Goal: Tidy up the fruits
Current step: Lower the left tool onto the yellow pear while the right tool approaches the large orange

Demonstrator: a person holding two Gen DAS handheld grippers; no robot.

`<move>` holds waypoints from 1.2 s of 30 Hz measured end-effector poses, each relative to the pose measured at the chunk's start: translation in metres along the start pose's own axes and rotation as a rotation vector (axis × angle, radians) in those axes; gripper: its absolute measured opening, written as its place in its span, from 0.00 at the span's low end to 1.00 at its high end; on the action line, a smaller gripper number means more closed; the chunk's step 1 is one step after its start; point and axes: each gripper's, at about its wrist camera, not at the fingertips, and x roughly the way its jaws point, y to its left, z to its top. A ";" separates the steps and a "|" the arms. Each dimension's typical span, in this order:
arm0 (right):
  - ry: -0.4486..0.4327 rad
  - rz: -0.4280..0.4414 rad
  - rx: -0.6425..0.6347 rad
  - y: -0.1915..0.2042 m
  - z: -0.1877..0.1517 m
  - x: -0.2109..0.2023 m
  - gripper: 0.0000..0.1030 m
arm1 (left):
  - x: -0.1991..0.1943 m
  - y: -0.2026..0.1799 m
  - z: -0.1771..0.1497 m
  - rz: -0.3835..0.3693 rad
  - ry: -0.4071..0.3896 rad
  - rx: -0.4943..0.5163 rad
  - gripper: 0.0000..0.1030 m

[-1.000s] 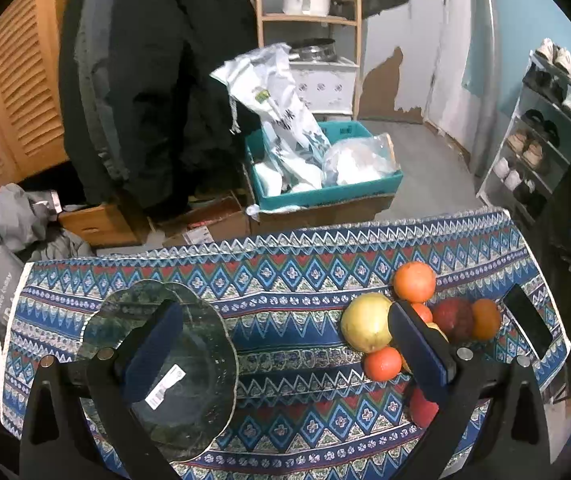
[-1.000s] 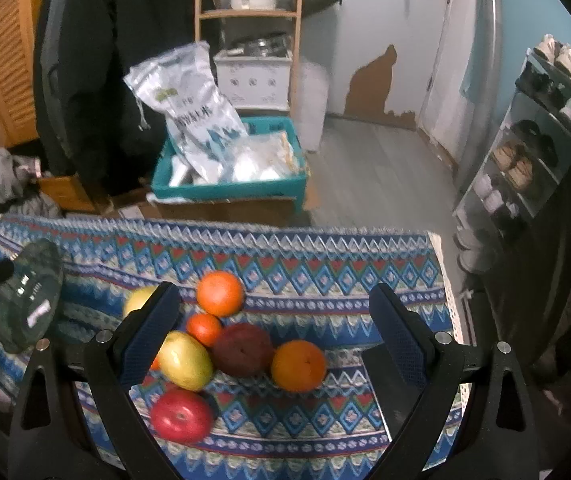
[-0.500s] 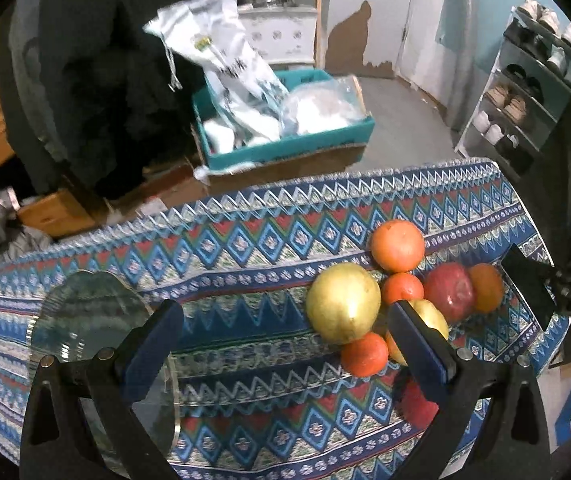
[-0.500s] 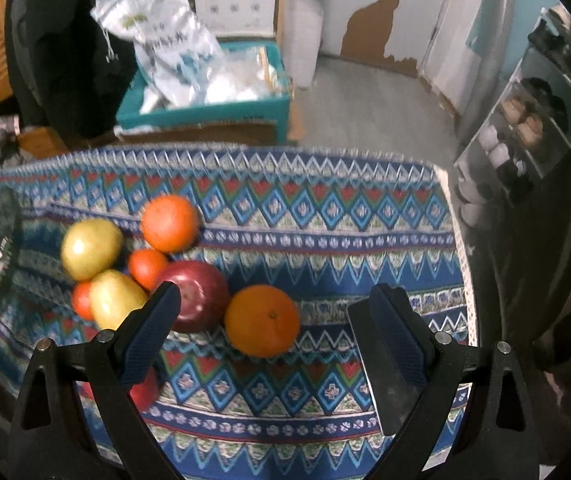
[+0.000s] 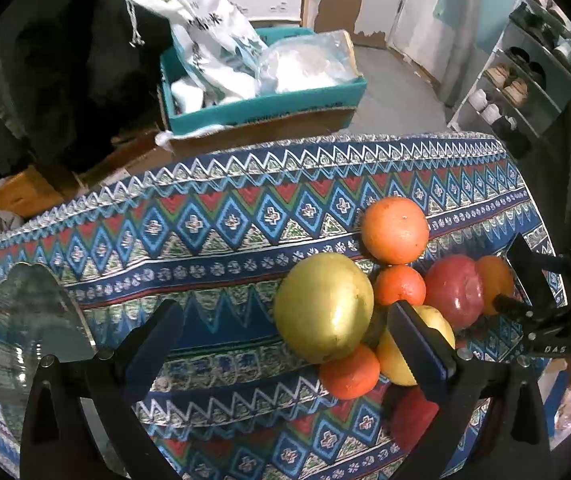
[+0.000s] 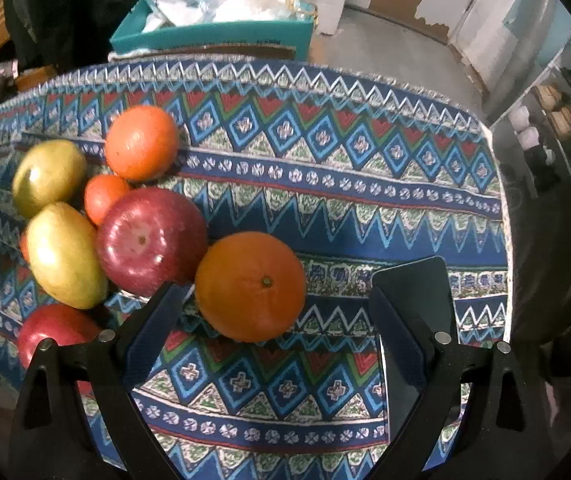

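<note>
The right hand-held gripper [image 6: 281, 320] is spread wide and grips nothing; a large orange [image 6: 250, 286] lies on the counter between its two fingers, close to the left finger [image 6: 151, 330] and well clear of the right one. Taking that large orange as the landmark, a dark red apple [image 6: 151, 240] touches it on its left, and a yellow pear-shaped fruit [image 6: 65, 256] presses against the apple's far side. Behind the apple, farther from the gripper than the large orange, sit a small tangerine [image 6: 105, 196], a second big orange [image 6: 141, 142] and a round yellow-green fruit [image 6: 47, 176]. A bright red apple [image 6: 55, 330] lies left of the large orange and nearer the camera, partly behind the left finger. All of them rest on the patterned blue tablecloth [image 6: 365, 200] covering the counter. The left hand-held gripper [image 5: 285, 340] is likewise wide apart and empty, hovering just short of the yellow-green fruit [image 5: 323, 306], with its right finger [image 5: 417, 346] overlapping the yellow pear-shaped fruit [image 5: 441, 320] in view. From this side the large orange [image 5: 495, 282] is at the pile's far right edge, behind the dark red apple [image 5: 453, 290]. A clear glass plate [image 5: 29, 320] rests on the cloth far to the left of the pile. Beyond the counter edge, a teal box [image 5: 269, 108] holding plastic bags stands on the floor.
</note>
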 end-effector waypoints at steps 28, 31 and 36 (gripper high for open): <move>0.027 0.099 0.026 -0.004 0.001 0.033 0.67 | 0.064 -0.016 0.005 -0.103 0.152 0.020 0.90; 0.006 0.095 0.057 -0.011 0.004 0.024 0.67 | 0.068 -0.016 0.006 -0.111 0.159 0.017 0.90; -0.046 0.092 0.085 -0.015 0.009 0.007 0.67 | 0.075 -0.015 0.004 -0.139 0.178 0.009 0.85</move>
